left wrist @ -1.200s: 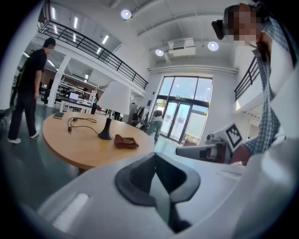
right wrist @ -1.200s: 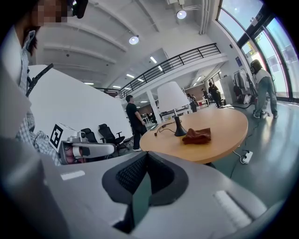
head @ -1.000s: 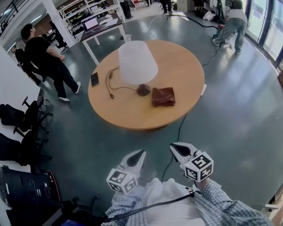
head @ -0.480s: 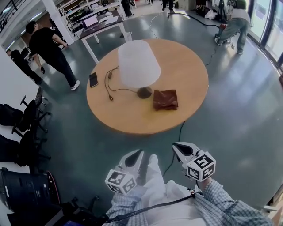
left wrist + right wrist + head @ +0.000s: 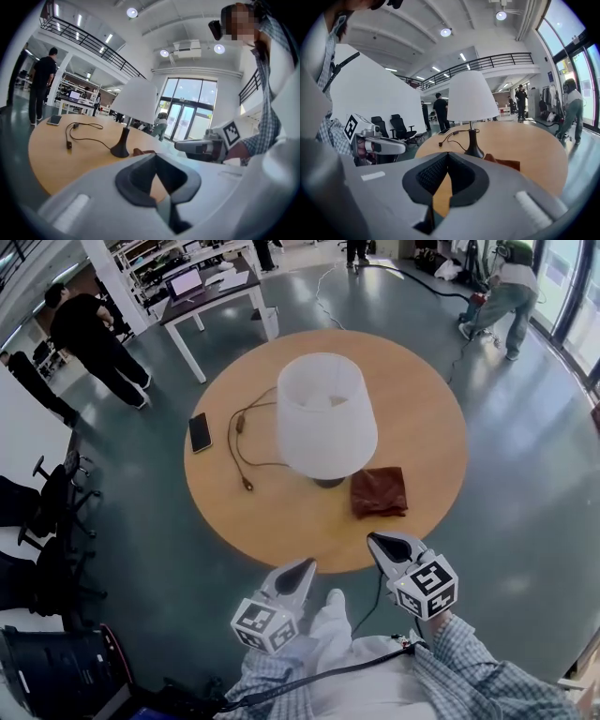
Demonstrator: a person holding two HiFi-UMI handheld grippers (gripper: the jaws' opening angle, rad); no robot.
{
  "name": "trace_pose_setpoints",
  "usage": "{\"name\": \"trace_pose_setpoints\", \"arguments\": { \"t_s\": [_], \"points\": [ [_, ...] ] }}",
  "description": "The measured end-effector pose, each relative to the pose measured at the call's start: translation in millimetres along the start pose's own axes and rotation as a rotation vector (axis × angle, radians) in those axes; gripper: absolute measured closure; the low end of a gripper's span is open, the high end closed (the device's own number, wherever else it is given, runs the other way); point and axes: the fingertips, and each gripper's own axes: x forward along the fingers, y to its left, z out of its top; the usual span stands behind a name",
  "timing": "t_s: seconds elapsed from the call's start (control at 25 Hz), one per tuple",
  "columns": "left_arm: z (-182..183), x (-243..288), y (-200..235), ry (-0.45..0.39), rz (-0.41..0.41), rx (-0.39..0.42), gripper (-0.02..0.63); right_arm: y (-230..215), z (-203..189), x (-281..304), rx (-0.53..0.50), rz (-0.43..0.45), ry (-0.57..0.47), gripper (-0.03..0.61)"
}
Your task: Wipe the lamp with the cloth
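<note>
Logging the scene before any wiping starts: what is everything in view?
table: one, light wood, round, mid-floor
lamp: one, white shade and dark base, mid-table
cloth: one, brown, on the table right of the lamp's base
phone: one, black, near the table's left edge
cable: one, black, between phone and lamp
desk: one, white, beyond the table, bearing a laptop
office chairs: at least two, black, far left
bystanders: several, mostly dark clothes, far side
left gripper: one, grey, jaws shut and empty, short of the table
right gripper: one, grey, jaws shut and empty, short of the table
</note>
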Motion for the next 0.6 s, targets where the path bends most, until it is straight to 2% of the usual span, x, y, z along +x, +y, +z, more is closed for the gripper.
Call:
{"name": "trace_pose_setpoints", "arguments": {
  "t_s": [0.24, 0.6],
  "points": [
    [23.8, 28.6, 36.2, -0.009, -0.043, -0.029, 0.614, -16.5, 15.5, 30.7, 0.015, -0.043, 0.014, 0.575],
    [39.1, 74.7, 54.2, -0.024, -0.076, -0.108, 0.614, -56.1, 18.5, 39.4, 0.02, -0.077, 0.062, 0.575]
  ]
}}
